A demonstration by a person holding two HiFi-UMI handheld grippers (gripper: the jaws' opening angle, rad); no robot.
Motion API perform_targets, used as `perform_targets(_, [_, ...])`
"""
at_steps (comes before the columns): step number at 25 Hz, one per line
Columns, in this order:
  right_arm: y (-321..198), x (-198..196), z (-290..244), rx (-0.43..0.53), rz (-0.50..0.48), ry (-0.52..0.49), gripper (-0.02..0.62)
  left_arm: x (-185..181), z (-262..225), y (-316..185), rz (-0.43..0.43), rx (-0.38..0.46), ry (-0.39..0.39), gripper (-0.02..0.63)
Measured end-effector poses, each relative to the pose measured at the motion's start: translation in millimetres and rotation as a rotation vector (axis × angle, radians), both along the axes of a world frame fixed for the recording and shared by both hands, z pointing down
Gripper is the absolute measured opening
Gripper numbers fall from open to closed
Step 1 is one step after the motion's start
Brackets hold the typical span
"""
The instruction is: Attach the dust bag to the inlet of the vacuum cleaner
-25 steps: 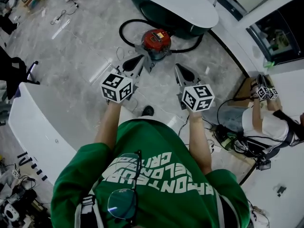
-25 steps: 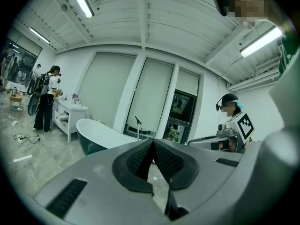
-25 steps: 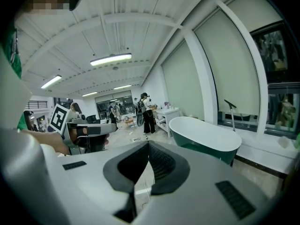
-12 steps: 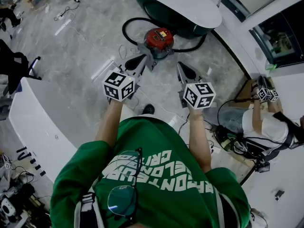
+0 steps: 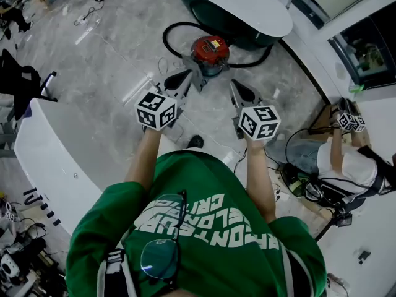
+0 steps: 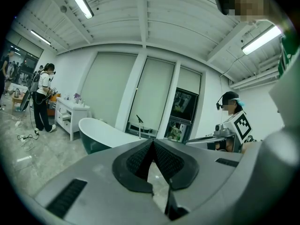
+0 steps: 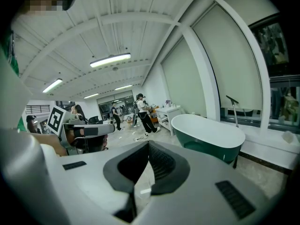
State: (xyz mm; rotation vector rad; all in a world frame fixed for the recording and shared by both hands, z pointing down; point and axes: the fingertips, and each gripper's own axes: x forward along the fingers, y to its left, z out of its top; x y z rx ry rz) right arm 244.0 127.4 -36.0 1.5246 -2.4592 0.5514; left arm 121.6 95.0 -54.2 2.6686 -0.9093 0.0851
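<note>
Hardly anything has shifted over the last second. The head camera has tipped a little, so the red vacuum cleaner (image 5: 210, 49) sits a touch higher and further right in frame, while both claws keep their place.

Head view: the cleaner stands on the marble floor (image 5: 117, 60) at upper centre. Its black hose (image 5: 168, 37) loops behind it, just below the bathtub (image 5: 235, 5). The left claw (image 5: 182, 78) and right claw (image 5: 235, 88) point towards it from either side, neither touching it. No dust bag shows anywhere.

Left gripper view: the ribbed pads (image 6: 165, 161) meet at the tips with nothing between them, and the tub lies beyond.

Right gripper view: same story — pads closed together, empty.

My guess is the bag will be light and floppy, easily crushed, with a stiffer collar round its opening. That collar is where I'd pinch it, then press it square onto the inlet — too small to pick out from here.
</note>
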Motion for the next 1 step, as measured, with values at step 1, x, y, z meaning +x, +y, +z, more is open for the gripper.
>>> perform_targets(1, [0.2, 0.2, 0.3, -0.001, -0.001, -0.001, 0.009, 0.6, 0.4, 0.3, 0.0, -0.002, -0.002, 0.005])
